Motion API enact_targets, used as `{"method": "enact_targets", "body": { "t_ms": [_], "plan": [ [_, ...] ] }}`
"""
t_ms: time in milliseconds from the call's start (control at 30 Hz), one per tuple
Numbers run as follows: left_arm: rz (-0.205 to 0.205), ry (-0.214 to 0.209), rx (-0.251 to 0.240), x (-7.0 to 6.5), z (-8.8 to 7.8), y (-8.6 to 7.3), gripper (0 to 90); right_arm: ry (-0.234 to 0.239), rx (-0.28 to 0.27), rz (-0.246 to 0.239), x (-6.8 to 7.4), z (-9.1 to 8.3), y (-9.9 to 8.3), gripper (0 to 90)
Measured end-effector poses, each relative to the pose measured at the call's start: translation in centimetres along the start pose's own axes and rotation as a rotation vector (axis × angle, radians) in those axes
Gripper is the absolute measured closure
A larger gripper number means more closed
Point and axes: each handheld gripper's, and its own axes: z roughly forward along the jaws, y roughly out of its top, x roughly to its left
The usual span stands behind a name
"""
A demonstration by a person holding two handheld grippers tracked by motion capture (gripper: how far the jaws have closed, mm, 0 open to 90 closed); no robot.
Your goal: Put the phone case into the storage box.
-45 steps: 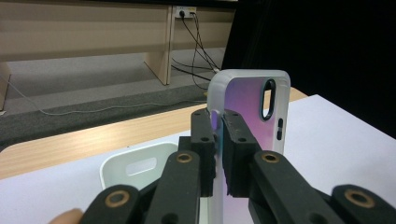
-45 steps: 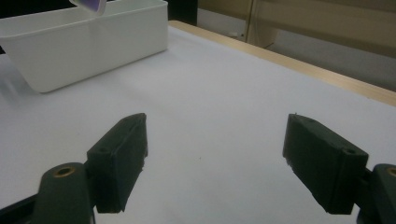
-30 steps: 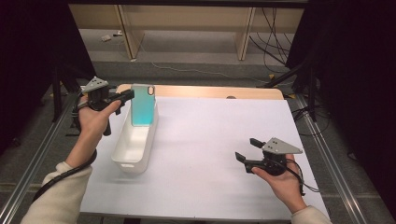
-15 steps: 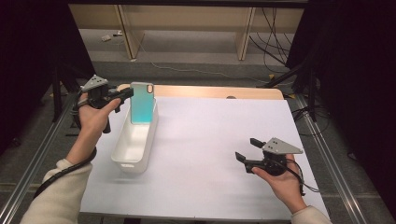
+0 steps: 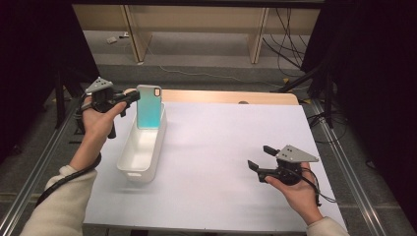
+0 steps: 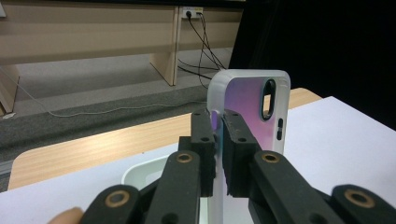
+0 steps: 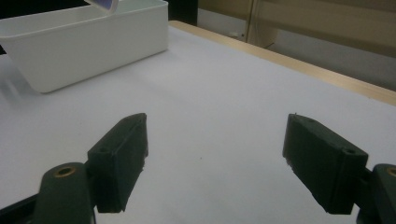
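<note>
Phone case held upright over the far end of the white bin

The left tongs (image 5: 129,98) are clamped on the edge of the phone case (image 5: 149,106), teal in the high view, purple-tinted in the left gripper view, standing upright at the far end of the white bin (image 5: 132,169); its lower part dips behind the bin's wall, so whether it touches the bottom I cannot tell; the rest of the bin looks bare; no lettering readable anywhere; the right tongs (image 5: 260,158) hover with jaws wide apart, holding nothing, low over the white table (image 5: 221,147), well away from the bin.

Teal phone case (image 5: 149,106) upright, held over far end of white bin (image 5: 142,152).
</note>
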Motion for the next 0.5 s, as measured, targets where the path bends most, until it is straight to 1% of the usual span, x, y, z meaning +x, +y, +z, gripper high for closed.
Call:
{"method": "enact_targets", "body": {
  "t_ms": [33, 100, 300, 333, 400, 433, 467, 500],
  "plan": [
    [0.0, -0.003, -0.001, 0.01, -0.03, 0.04, 84.1, 0.0, 0.0, 0.0, 0.0, 0.0, 0.0, 23.3],
    [0.001, -0.002, -0.003, -0.04, -0.13, 0.15, 84.1, -0.012, -0.019, 0.002, 0.03, 0.13, -0.06, 23.4],
    [0.002, -0.002, -0.008, 0.04, -0.19, 0.57, 84.1, -0.01, -0.013, 0.002, 0.03, 0.13, -0.04, 23.4],
    [0.001, 0.001, -0.009, 0.05, -0.17, 0.62, 84.1, -0.006, -0.001, 0.0, 0.0, 0.02, -0.01, 23.4],
    [0.002, 0.002, -0.009, 0.11, -0.12, 0.74, 84.1, -0.01, -0.013, 0.001, 0.0, 0.11, -0.04, 23.4],
    [0.003, 0.001, -0.01, 0.15, -0.08, 0.78, 84.1, -0.005, 0.003, 0.0, -0.05, -0.01, 0.0, 23.4],
    [0.001, 0.002, -0.011, 0.19, -0.05, 0.82, 84.1, -0.01, 0.017, -0.002, -0.06, -0.12, 0.04, 23.4],
    [0.0, 0.004, -0.011, 0.23, -0.01, 0.85, 84.1, -0.01, 0.018, -0.002, -0.07, -0.12, 0.03, 23.4]
  ]
}}
